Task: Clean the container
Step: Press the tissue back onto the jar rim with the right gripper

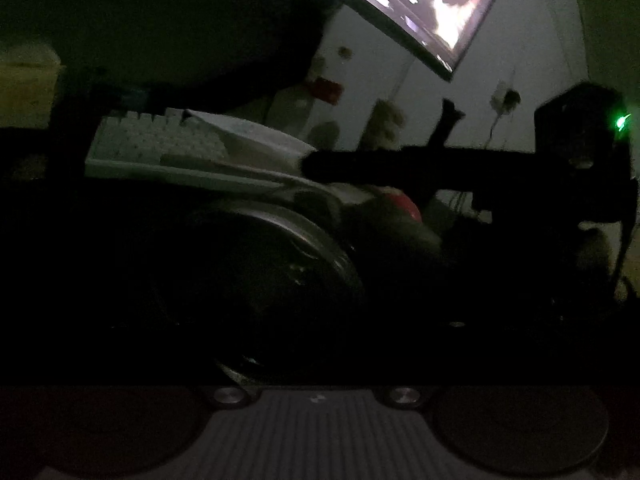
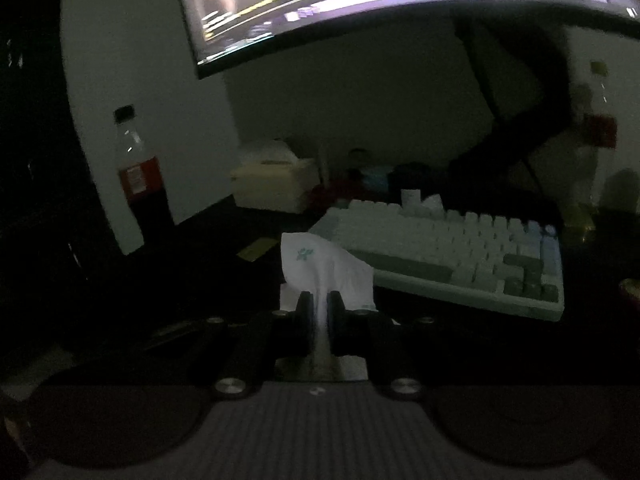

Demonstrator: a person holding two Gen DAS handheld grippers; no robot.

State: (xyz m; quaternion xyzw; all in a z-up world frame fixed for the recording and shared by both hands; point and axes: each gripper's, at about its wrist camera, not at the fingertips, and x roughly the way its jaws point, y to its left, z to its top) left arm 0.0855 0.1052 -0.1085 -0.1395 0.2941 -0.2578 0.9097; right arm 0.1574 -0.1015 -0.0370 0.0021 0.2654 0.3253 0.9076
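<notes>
Pinching a white tissue (image 2: 320, 268) between closed fingers, the right gripper (image 2: 319, 304) hovers near a keyboard (image 2: 460, 256); the left gripper's fingers, lost in darkness, apparently gape around the round container (image 1: 256, 280).

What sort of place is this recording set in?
Most likely a dim computer desk at home: a lit monitor hangs over a pale keyboard, and a cola bottle stands by the wall.
</notes>
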